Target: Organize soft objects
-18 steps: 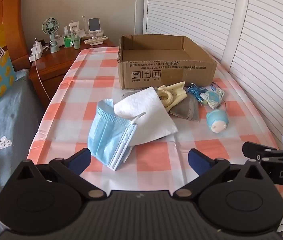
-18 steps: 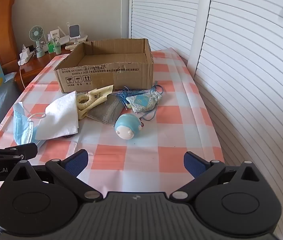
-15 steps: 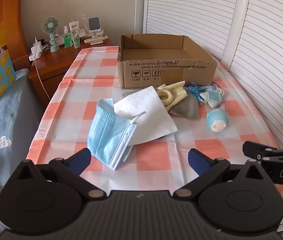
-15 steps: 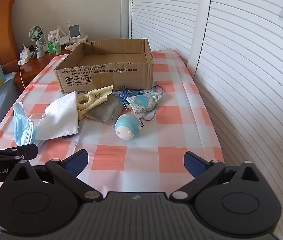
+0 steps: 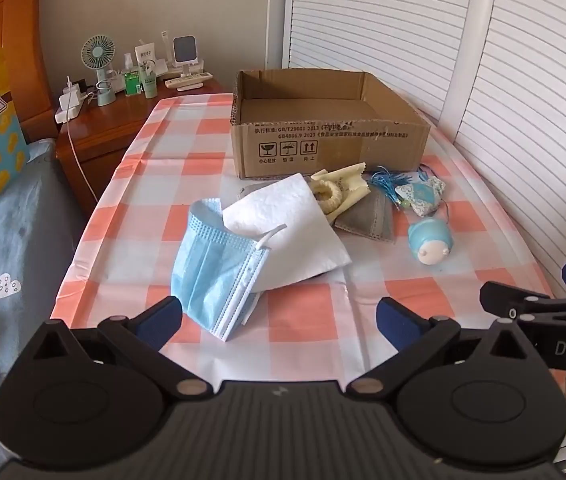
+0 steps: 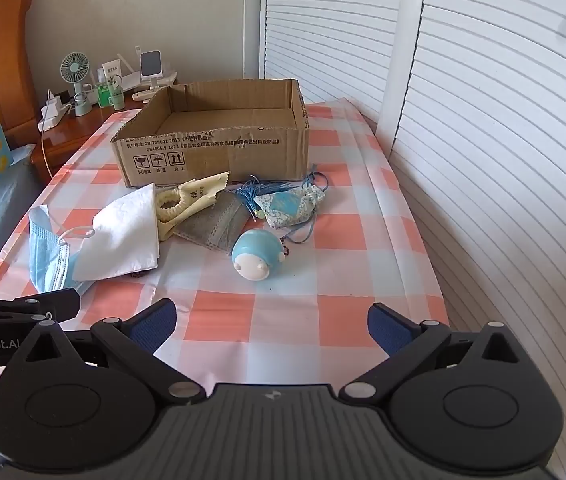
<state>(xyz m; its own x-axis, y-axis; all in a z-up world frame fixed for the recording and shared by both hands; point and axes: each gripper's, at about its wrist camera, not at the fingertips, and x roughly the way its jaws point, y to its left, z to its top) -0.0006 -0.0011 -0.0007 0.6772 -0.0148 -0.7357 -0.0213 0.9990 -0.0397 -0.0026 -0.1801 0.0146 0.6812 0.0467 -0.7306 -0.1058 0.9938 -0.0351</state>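
Nothing has moved since the earlier frames: both views match them. Left hand-held gripper (image 5: 279, 320) and right hand-held gripper (image 6: 269, 322) hover over the near edge of the counter (image 6: 323, 312), jaws spread fully wide, holding nothing. Mask (image 5: 215, 264), tissue (image 5: 291, 232), grey pouch (image 6: 219, 224), sachet (image 6: 289, 208) and blue toy (image 6: 257, 256) lie loose in front of the box (image 6: 219, 152), which looks empty. Sorting, I judge, has not begun; the mask lies nearest the left one.
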